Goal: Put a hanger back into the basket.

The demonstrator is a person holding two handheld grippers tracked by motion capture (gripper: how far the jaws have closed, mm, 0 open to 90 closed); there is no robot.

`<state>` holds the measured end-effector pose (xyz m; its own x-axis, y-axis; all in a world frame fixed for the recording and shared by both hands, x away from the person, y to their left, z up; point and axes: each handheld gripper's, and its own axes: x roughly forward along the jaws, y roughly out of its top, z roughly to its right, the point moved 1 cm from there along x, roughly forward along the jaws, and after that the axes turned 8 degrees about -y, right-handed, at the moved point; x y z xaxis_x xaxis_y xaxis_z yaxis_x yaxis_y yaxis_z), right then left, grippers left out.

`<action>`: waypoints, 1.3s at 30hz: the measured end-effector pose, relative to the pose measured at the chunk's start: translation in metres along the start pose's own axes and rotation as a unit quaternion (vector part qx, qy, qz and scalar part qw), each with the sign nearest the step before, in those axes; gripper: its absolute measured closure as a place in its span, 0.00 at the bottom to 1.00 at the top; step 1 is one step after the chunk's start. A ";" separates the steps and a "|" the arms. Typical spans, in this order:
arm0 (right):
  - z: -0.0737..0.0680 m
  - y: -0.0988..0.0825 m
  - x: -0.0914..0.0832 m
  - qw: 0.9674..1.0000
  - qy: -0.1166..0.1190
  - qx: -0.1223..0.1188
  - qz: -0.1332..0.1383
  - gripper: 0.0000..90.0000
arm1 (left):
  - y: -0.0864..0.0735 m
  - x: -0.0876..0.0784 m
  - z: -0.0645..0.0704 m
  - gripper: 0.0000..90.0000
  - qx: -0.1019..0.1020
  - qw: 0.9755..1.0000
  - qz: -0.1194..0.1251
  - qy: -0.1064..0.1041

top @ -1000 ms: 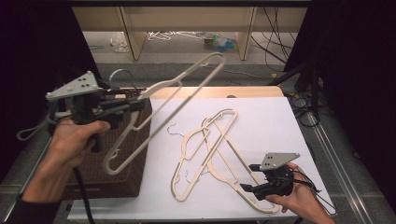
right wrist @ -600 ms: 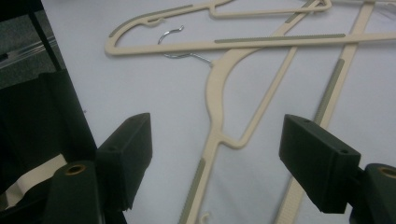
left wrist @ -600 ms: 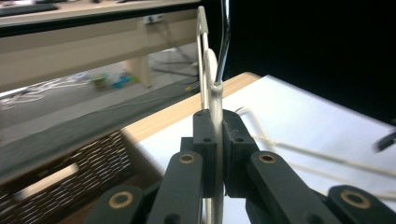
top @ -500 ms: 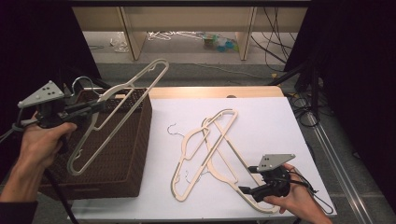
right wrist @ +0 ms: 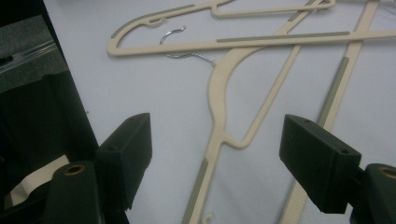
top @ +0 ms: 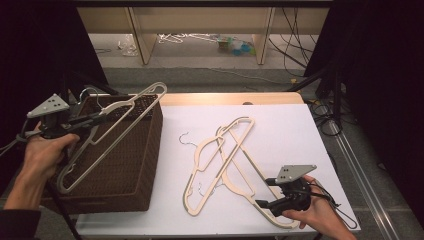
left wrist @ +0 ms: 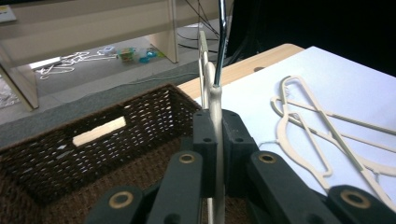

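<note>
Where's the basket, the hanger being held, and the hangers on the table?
Basket point(top: 142, 165): high view, its woven right wall.
Held hanger point(top: 131, 103): high view, its upper arm over the basket.
Hangers on the table point(top: 200, 155): high view, the left hanger's shoulder.

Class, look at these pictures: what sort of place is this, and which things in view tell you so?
Probably a lab or workshop set up for recording, not a home. A table with a white cover stands between black curtains, loose cables trail over the floor, and spare hangers lie under a bench behind.
</note>
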<state>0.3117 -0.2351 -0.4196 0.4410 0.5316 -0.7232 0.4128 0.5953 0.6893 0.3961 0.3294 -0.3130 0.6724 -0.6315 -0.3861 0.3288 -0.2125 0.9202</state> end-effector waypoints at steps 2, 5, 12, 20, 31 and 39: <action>0.001 -0.001 0.001 1.000 -0.001 -0.002 0.000 0.30 | -0.001 -0.001 -0.006 0.95 -0.004 1.000 -0.001 0.006; 0.001 -0.001 0.001 1.000 -0.001 -0.001 -0.002 0.30 | -0.003 -0.003 -0.012 0.95 -0.011 1.000 -0.005 0.013; 0.001 -0.001 0.001 1.000 0.001 -0.003 -0.002 0.30 | -0.012 -0.007 -0.024 0.95 -0.004 1.000 -0.016 0.025; 0.001 -0.002 0.003 1.000 0.003 -0.002 -0.005 0.30 | -0.030 -0.004 -0.033 0.95 0.013 0.999 -0.030 0.018; 0.001 -0.003 0.006 1.000 0.004 0.000 -0.010 0.30 | -0.063 0.014 -0.040 0.95 -0.002 0.997 -0.076 0.002; 0.001 -0.004 0.007 1.000 0.000 0.003 -0.007 0.30 | -0.081 0.033 -0.044 0.92 -0.018 0.992 -0.119 0.023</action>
<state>0.3135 -0.2340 -0.4269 0.4351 0.5231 -0.7328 0.4238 0.5991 0.6793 0.4207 0.3591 -0.4029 0.6026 -0.5310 -0.5957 0.5053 -0.3239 0.7998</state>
